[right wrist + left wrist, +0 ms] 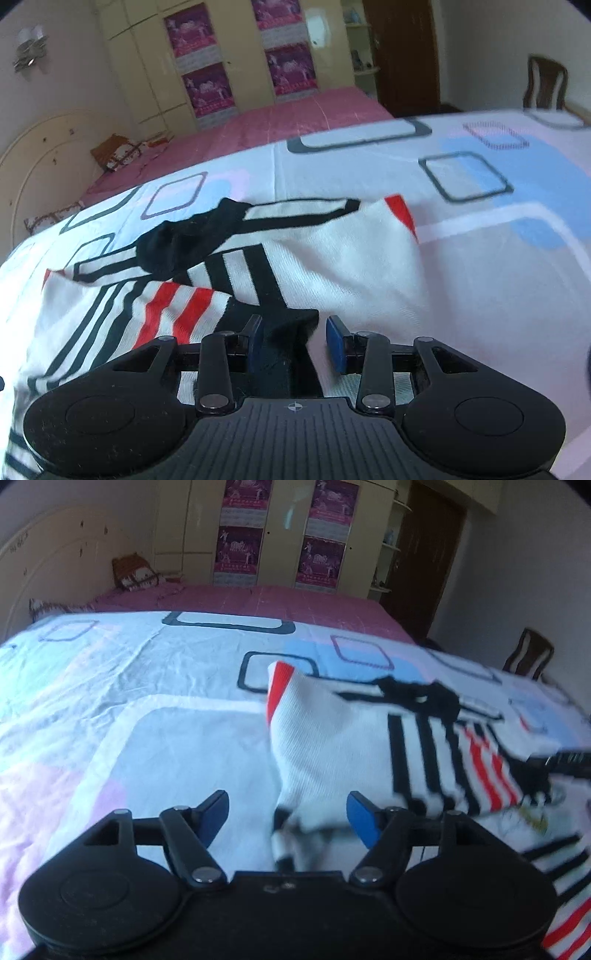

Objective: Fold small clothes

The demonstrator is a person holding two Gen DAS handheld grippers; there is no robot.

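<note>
A small white garment (332, 746) with black and red stripes lies partly folded on the patterned sheet (129, 701). My left gripper (288, 818) is open, with the garment's lower white edge between its blue pads. In the right wrist view the same garment (332, 266) spreads left and ahead. My right gripper (295, 339) is open around a black trimmed edge (288, 328) of the garment. The black collar part (192, 243) lies bunched farther back. The right gripper also shows in the left wrist view (569, 764) at the far right.
The bed's pink mattress (240, 598) extends behind the sheet toward a cream headboard (48, 565) and a wardrobe (280, 531) with purple posters. A pillow (135, 574) lies near the headboard. A wooden chair (546, 85) and dark door (406, 51) are at the right.
</note>
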